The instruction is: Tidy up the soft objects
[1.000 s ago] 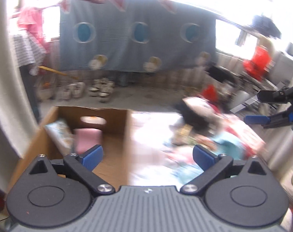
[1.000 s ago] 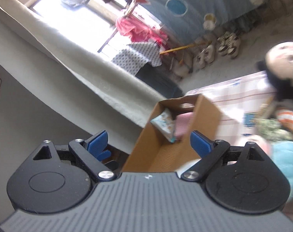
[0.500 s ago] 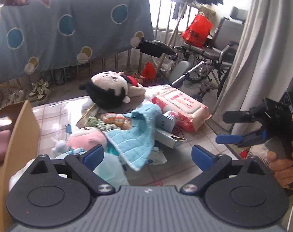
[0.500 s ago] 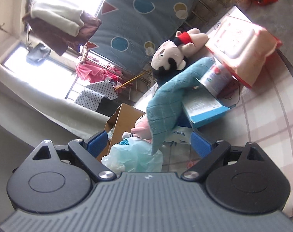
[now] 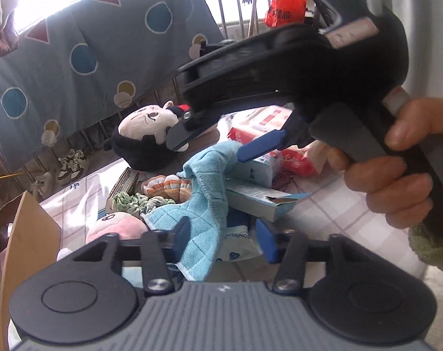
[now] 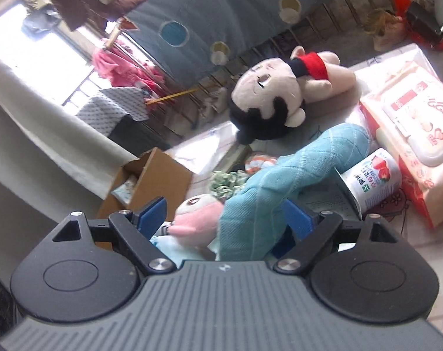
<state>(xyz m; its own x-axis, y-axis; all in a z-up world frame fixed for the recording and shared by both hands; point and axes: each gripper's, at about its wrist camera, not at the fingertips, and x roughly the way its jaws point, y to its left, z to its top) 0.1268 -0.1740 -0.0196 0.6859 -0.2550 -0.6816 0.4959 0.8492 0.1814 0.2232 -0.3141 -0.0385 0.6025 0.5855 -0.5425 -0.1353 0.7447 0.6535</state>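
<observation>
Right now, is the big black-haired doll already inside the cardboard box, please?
No, the doll lies on the checked cloth, outside the cardboard box.

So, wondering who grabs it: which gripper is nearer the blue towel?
Both are close. The left gripper has the blue towel hanging between its closing jaws; the right gripper straddles it with wide jaws.

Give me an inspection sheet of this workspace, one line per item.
Surface: checked tablecloth, crowded.
Job's things: blue towel draped over the pile; black-haired doll lying behind it; pink plush; green scrunchie; cardboard box at the left.
Clutter: wet-wipes pack, strawberry can, blue carton.
Grippers: left claw has just been closing, towel between its fingers, contact unclear; right claw open around towel and pink plush.
Cables: nothing seen.
Surroundings: hanging blue sheet, railing, shoes.
</observation>
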